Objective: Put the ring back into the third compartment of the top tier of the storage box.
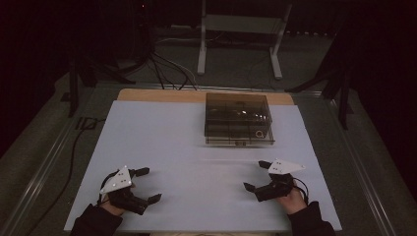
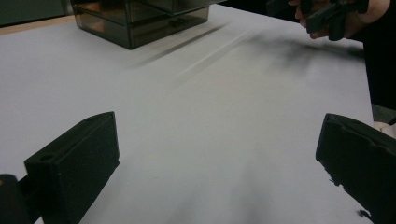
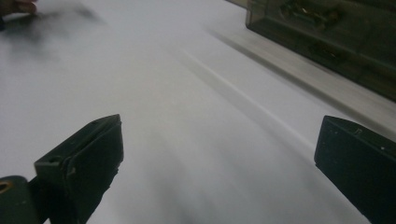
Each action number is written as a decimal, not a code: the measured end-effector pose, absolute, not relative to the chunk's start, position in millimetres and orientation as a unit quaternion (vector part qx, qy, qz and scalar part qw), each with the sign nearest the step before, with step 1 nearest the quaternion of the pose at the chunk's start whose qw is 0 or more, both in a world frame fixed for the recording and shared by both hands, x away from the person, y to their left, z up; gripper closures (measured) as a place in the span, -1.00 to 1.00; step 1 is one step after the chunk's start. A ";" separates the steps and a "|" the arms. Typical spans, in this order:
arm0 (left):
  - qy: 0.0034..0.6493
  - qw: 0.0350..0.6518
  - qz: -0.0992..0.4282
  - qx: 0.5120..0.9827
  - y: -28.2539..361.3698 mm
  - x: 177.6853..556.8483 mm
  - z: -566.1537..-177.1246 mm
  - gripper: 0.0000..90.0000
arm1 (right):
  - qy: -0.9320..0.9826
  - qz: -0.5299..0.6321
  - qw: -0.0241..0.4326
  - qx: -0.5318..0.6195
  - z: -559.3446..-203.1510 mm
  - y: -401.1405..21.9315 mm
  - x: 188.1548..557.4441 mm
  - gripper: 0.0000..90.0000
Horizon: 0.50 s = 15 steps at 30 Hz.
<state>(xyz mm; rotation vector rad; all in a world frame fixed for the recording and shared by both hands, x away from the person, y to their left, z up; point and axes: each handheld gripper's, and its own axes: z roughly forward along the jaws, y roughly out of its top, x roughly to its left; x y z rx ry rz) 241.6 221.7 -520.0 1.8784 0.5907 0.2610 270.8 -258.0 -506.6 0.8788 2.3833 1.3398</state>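
A smoky, see-through plastic box (image 1: 238, 119) with small items inside sits at the far middle of the white table sheet (image 1: 162, 142). It appears again at the top of the left gripper view (image 2: 140, 21) and at the upper right of the right gripper view (image 3: 336, 37). My left gripper (image 1: 147, 185) rests near the front left edge, jaws wide apart, nothing between them. My right gripper (image 1: 257, 175) rests near the front right, likewise open and empty. Both stand well short of the box. The right hand and its gripper (image 2: 331, 16) show far off in the left gripper view.
A wooden table edge (image 1: 162, 94) shows behind the sheet. Cables (image 1: 167, 69) and a white metal stand (image 1: 241, 34) are on the floor beyond. A dark cable (image 1: 74, 147) runs along the left side. The surroundings are dark.
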 end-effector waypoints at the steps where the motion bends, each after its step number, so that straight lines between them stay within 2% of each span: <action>1: 0.249 0.546 0.110 0.792 221.7 241.6 -519.9 -0.99 | 0.822 0.461 0.135 0.305 -507.2 -259.9 269.6 -0.97; 15: 0.250 0.546 0.109 0.792 221.6 241.8 -519.9 -0.99 | 0.802 0.458 0.165 0.345 -508.7 -288.4 251.2 -0.97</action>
